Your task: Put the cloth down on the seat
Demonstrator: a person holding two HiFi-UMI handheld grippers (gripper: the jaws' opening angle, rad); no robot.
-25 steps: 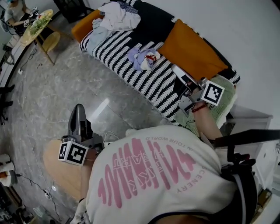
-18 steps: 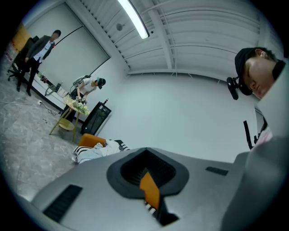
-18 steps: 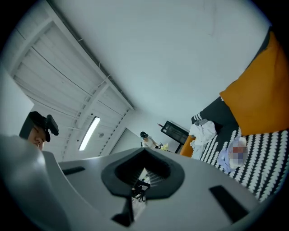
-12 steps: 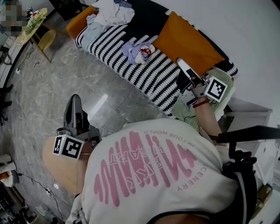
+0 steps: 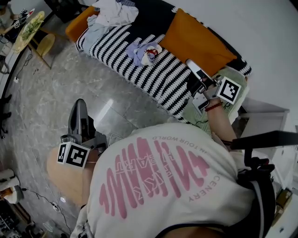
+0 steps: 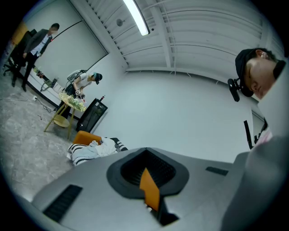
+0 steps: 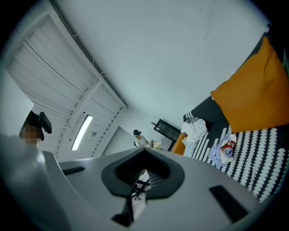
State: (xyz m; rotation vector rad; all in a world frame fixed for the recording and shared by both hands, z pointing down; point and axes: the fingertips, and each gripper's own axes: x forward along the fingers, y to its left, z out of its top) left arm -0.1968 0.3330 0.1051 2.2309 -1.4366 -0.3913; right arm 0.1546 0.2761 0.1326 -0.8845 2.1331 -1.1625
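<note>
Between cloth bundle (image 5: 146, 51) and orange cushion (image 5: 198, 39), striped seat (image 5: 165, 79) lies bare.

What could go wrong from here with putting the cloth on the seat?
The left gripper and the right gripper are both shut and empty, so nothing is in hand to put down. The crumpled lavender-and-white cloth already lies on the black-and-white striped seat, apart from both; shut jaws would likely only push it.

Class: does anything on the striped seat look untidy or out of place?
Yes: a crumpled pale cloth lies bunched midway along the striped seat, and a heap of clothes sprawls at its far end.
</note>
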